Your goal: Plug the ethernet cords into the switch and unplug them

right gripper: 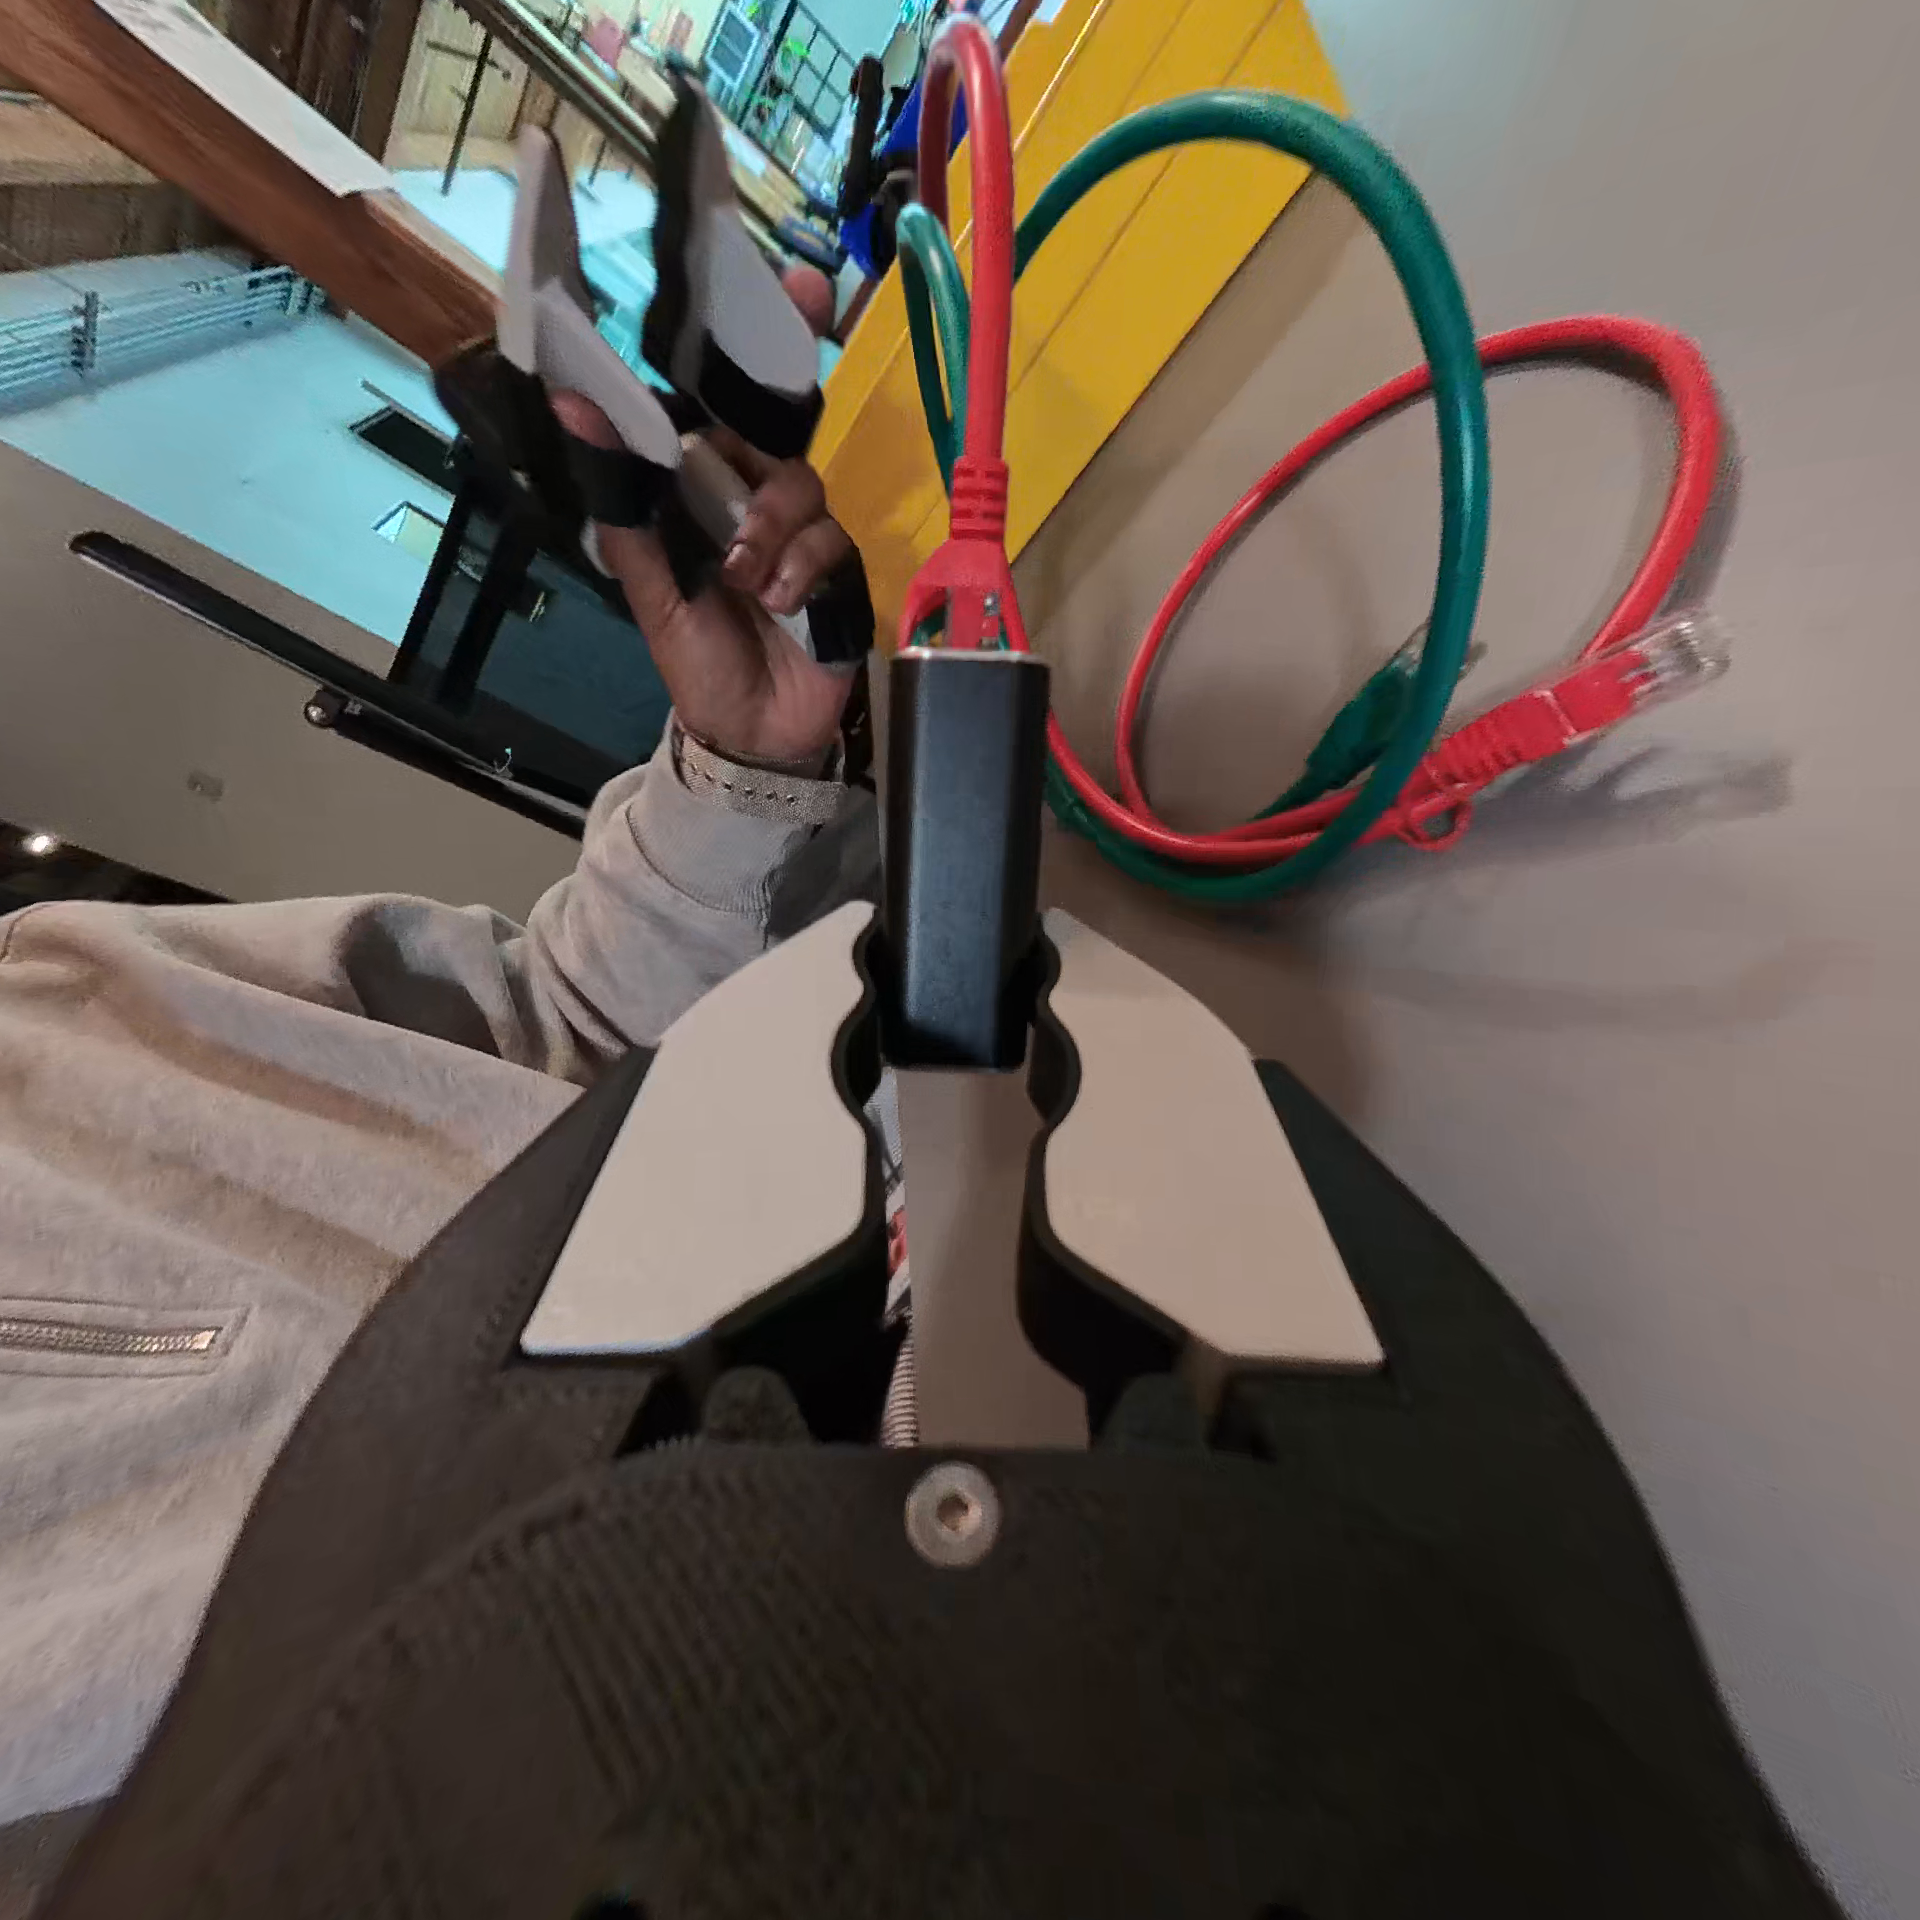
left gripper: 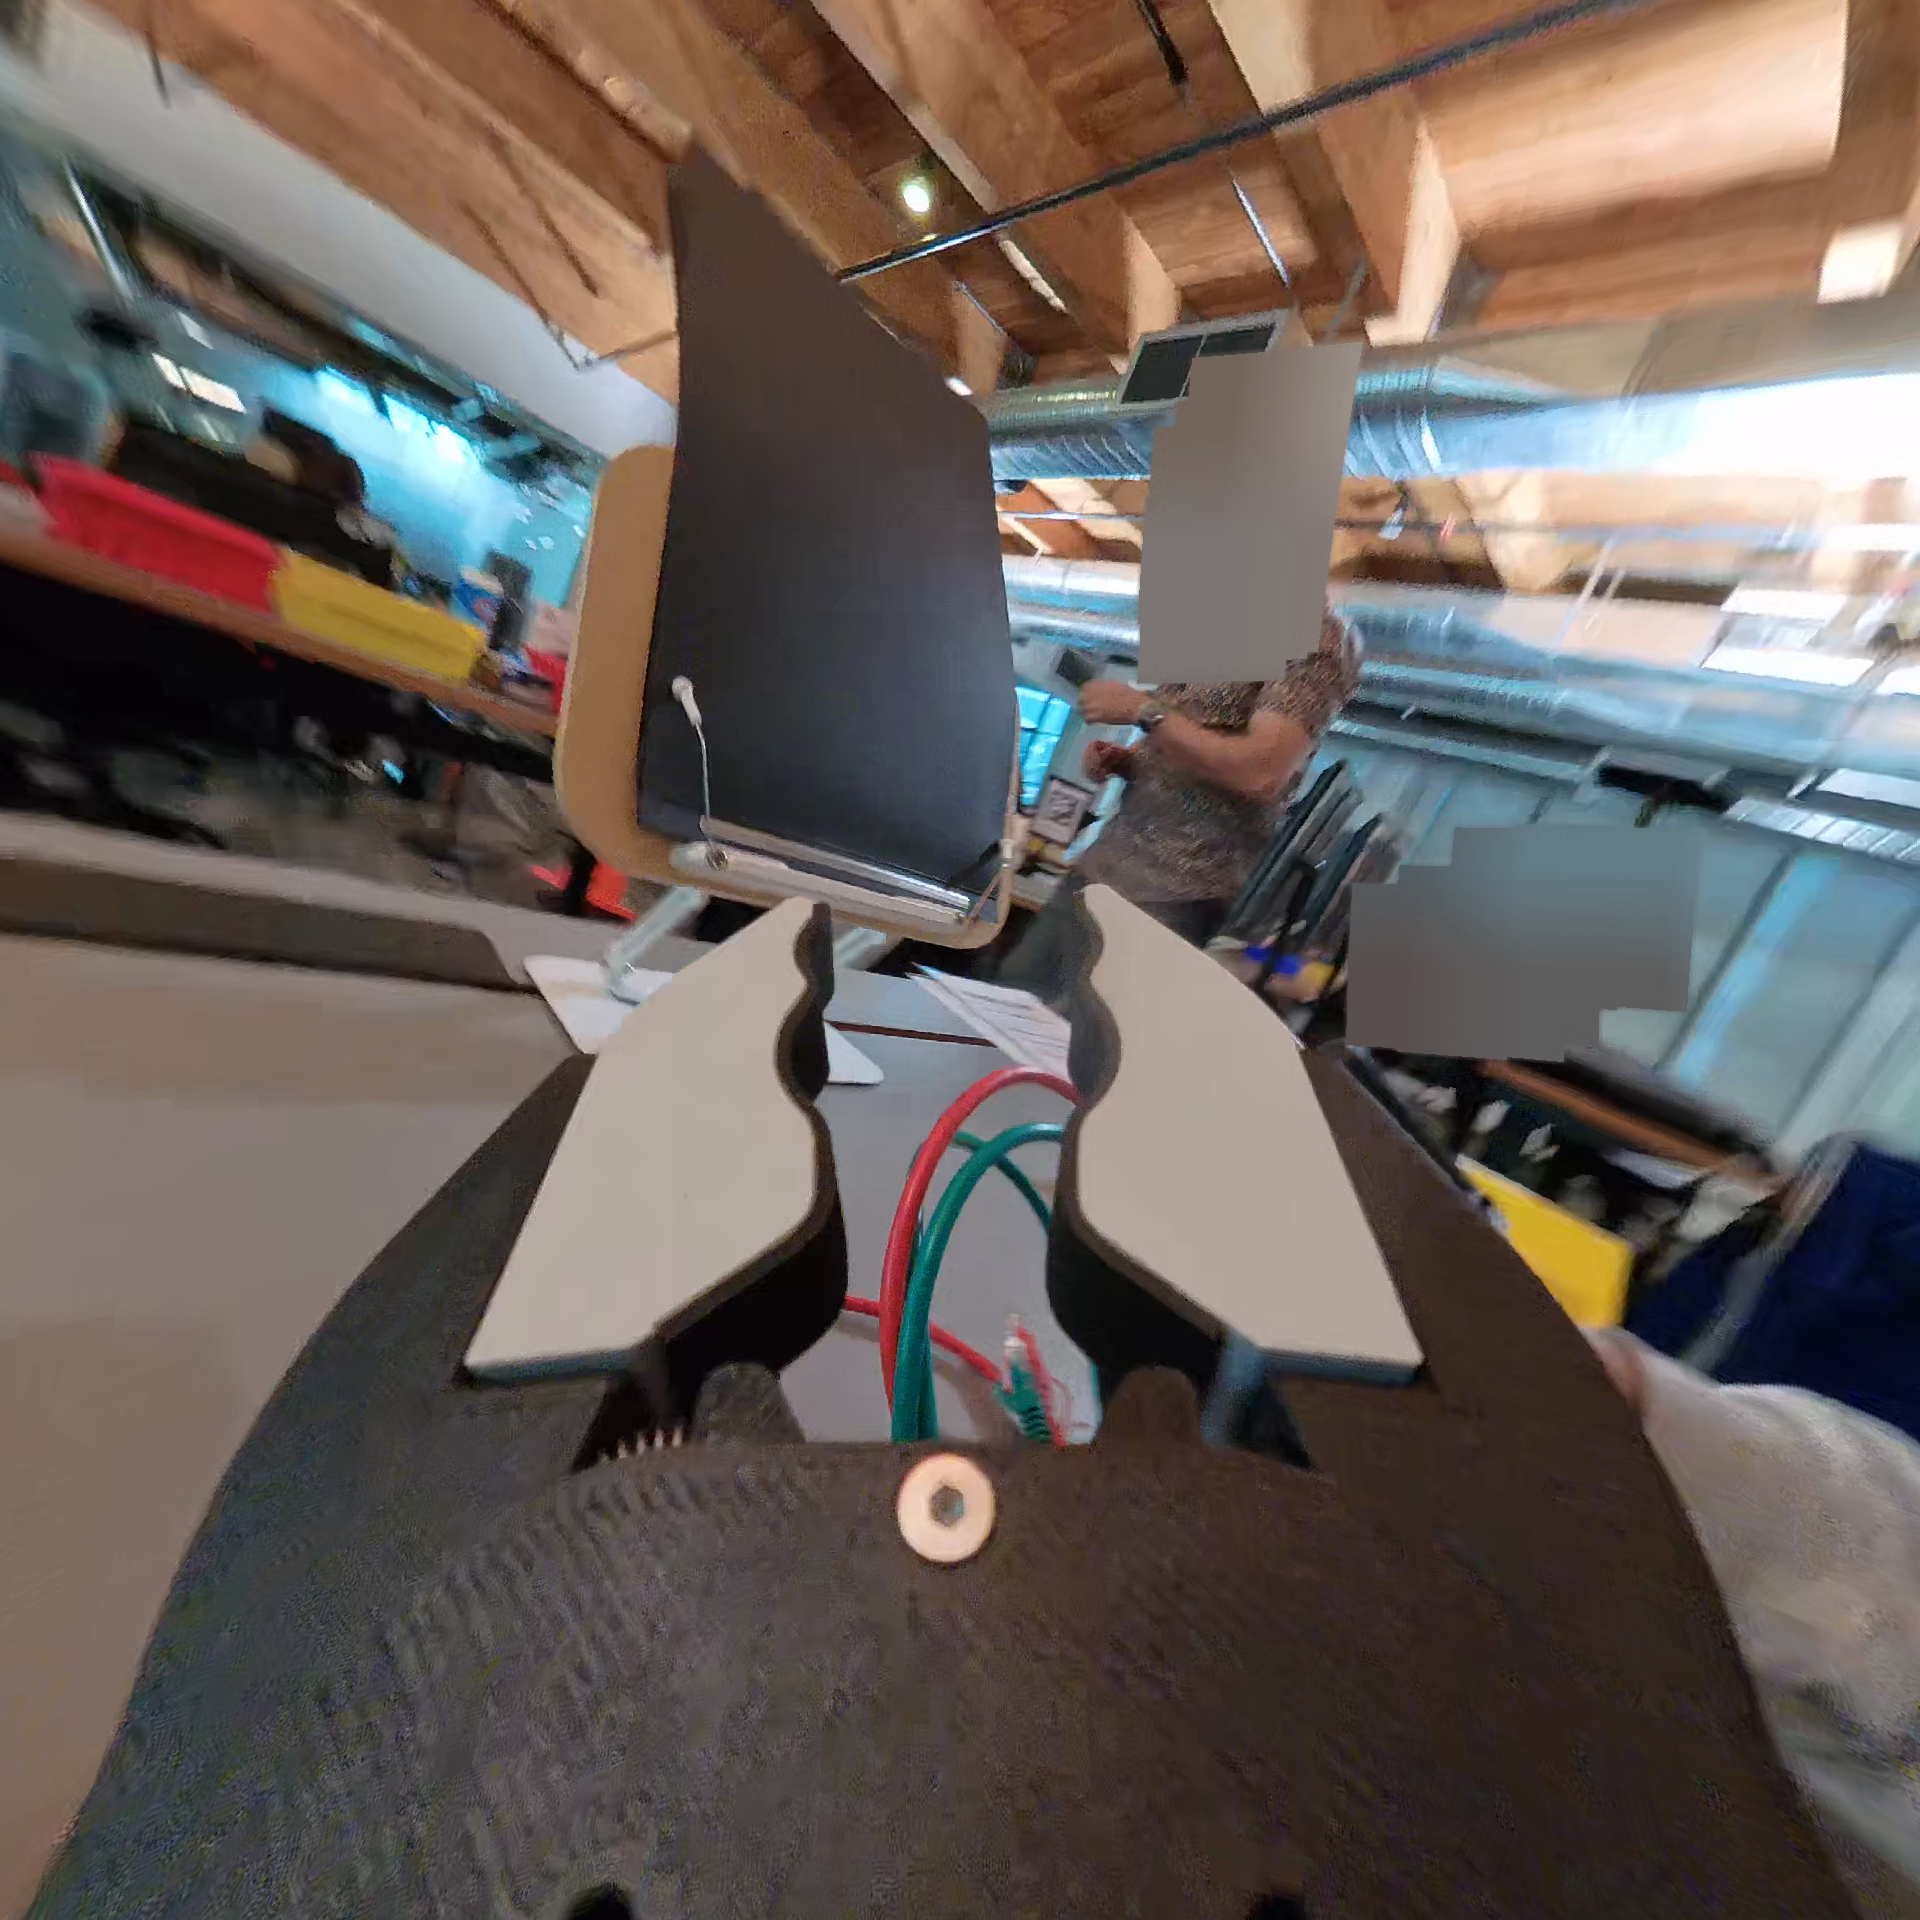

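Note:
My right gripper (right gripper: 961, 925) is shut on the near end of a black switch (right gripper: 961, 810) and holds it pointing away from me. A red ethernet cord (right gripper: 977, 312) is plugged into the switch's far end, and a green cord (right gripper: 1455, 416) runs into it beside the red one. Their free plugs, red (right gripper: 1590, 696) and green (right gripper: 1371, 717), lie on the grey table (right gripper: 1558, 1195). My left gripper (left gripper: 951, 914) is open and empty, raised above the cords (left gripper: 914, 1247). It also shows in the right wrist view (right gripper: 623, 260), held up left of the switch.
A black monitor back on a stand (left gripper: 821, 582) rises just beyond the left gripper. A person (left gripper: 1195, 769) stands behind it. A yellow cabinet (right gripper: 1101, 260) borders the table's far edge. The holder's grey sleeve (right gripper: 312, 1039) lies to the left.

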Available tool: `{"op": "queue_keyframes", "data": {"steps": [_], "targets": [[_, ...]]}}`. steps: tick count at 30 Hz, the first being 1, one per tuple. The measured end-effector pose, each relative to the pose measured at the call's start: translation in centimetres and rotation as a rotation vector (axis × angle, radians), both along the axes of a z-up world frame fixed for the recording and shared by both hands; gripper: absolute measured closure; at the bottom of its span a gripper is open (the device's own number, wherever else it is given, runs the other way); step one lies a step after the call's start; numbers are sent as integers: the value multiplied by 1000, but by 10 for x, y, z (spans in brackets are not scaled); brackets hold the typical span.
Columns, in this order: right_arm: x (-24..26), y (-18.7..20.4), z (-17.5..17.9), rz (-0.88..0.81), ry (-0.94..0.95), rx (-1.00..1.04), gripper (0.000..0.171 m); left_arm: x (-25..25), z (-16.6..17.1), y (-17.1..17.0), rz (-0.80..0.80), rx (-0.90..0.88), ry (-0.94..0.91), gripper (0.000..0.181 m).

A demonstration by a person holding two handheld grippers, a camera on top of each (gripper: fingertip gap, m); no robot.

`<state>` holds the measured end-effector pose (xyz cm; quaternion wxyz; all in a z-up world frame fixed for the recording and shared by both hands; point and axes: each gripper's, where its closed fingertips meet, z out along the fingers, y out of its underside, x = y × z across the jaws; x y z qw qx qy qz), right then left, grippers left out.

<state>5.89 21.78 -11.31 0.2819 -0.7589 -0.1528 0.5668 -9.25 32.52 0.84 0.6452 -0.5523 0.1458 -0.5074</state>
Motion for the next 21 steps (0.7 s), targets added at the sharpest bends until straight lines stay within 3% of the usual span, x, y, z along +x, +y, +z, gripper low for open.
{"op": "queue_keyframes", "data": {"steps": [2, 5, 7, 9, 12, 15, 17, 21], "targets": [[-8, 0, -2, 11, -2, 2, 147, 8, 12, -16, 70, 143, 100, 144], [-12, 4, -3, -17, 17, -3, 147, 43, 4, -39, 26, 263, 291, 155], [-6, 13, 4, -94, 99, -16, 147, 67, -16, -50, -122, 201, 330, 181], [2, 19, 13, -139, 210, -47, 147, 86, -39, -55, -336, -9, 272, 181], [9, 17, 15, -131, 230, -27, 147, 99, -62, -55, -508, -271, 143, 171], [4, 13, 11, -98, 193, -6, 147, 120, -100, -66, -647, -447, 256, 149], [-4, 9, 11, -62, 202, -12, 147, 129, -114, -74, -700, -500, 284, 139], [-22, -2, 3, 15, 176, -25, 147, 139, -110, -82, -763, -540, 181, 117]]}}
